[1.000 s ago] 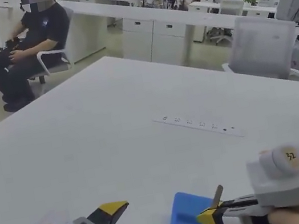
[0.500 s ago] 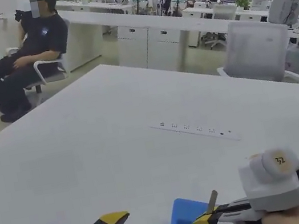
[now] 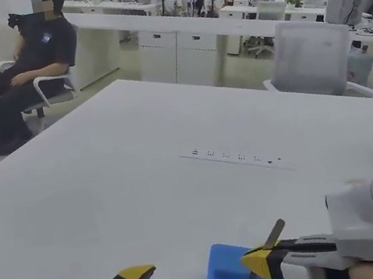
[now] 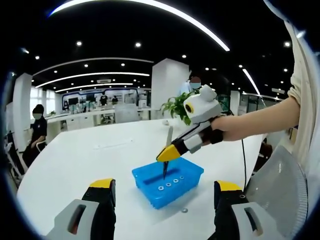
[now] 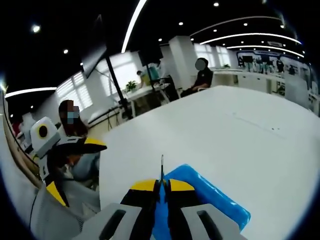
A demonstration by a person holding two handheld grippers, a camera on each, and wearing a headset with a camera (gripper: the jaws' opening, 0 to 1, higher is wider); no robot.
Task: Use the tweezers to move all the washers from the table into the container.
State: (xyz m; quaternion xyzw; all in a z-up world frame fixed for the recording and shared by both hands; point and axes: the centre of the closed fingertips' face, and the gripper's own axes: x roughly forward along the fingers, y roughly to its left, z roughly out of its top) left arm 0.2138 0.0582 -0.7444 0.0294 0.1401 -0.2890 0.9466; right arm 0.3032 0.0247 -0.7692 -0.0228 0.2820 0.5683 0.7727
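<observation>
The right gripper (image 5: 161, 185) has its fingers (image 5: 145, 186) pressed together on the tweezers (image 4: 165, 167). It holds them near the middle, so the upper end stands above the fingers and the thin tip hangs below them. The long axis of the tweezers is almost upright, only a little tilted. In the left gripper view the tip is inside the blue container (image 4: 192, 175), just above a row of four washers in the container (image 4: 168, 185). I cannot tell if the tip carries a washer at this moment, it is too small to see.

The left gripper (image 4: 165, 185) has its fingers (image 4: 102, 184) wide apart and holds nothing. It hovers over the desk (image 3: 140, 162), in front of the container and a little apart from it.

The relation that matters is the place of the loose washer (image 4: 184, 210). It lies flat on the desk outside the container, just beside the wall that faces the left gripper. In the left gripper view it is between the two open fingers, closer to the one on the right of the picture. From the tweezers tip it lies lower and on the other side of that wall. So I judge the tip must rise over the rim, cross the wall toward the left gripper, and come down on the washer. The left gripper is nearer to this washer, but the tool is with the right one, so the right should do the pick
</observation>
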